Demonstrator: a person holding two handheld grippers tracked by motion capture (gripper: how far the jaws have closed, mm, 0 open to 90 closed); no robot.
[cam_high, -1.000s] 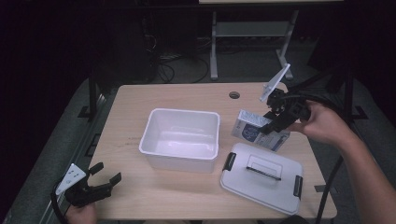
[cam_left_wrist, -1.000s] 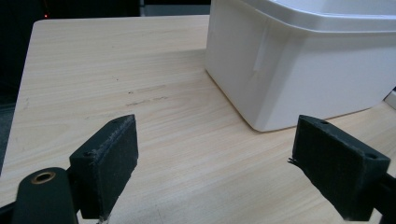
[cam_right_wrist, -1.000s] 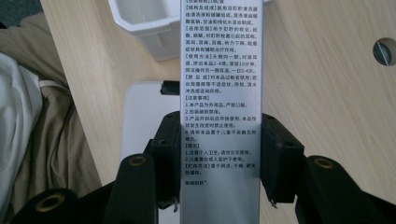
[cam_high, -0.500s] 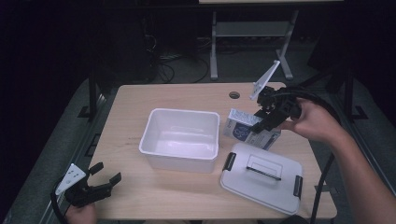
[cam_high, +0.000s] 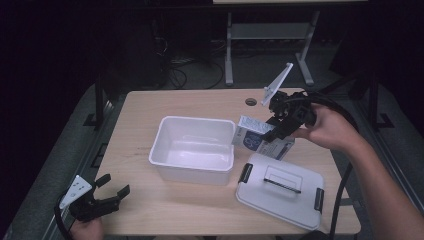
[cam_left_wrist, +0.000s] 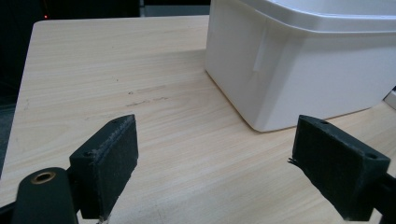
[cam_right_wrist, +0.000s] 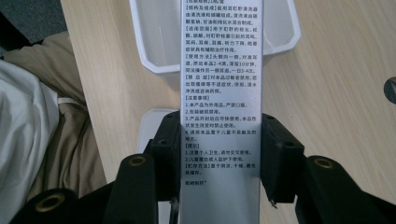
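Observation:
My right gripper (cam_high: 277, 131) is shut on a white and blue carton (cam_high: 260, 141), held off the table just right of the white bin (cam_high: 194, 148). In the right gripper view the carton's grey printed side (cam_right_wrist: 219, 70) runs up between the two pads (cam_right_wrist: 164, 154), with the bin (cam_right_wrist: 144, 42) beyond it. The bin's grey lid (cam_high: 281, 189) with black latches lies flat on the table in front of the carton. My left gripper (cam_high: 111, 196) rests open at the table's front left corner. Its pads (cam_left_wrist: 112, 154) face the bin's wall (cam_left_wrist: 299, 79) with nothing between them.
The wooden table (cam_high: 145, 107) has a round cable hole (cam_high: 251, 102) at its back edge. A metal stand (cam_high: 230, 40) and cables stand on the dark floor behind. A person's right forearm (cam_high: 385, 185) crosses the table's right edge.
The right gripper has carried the carton left toward the bin's right rim. The left gripper has stayed where it was.

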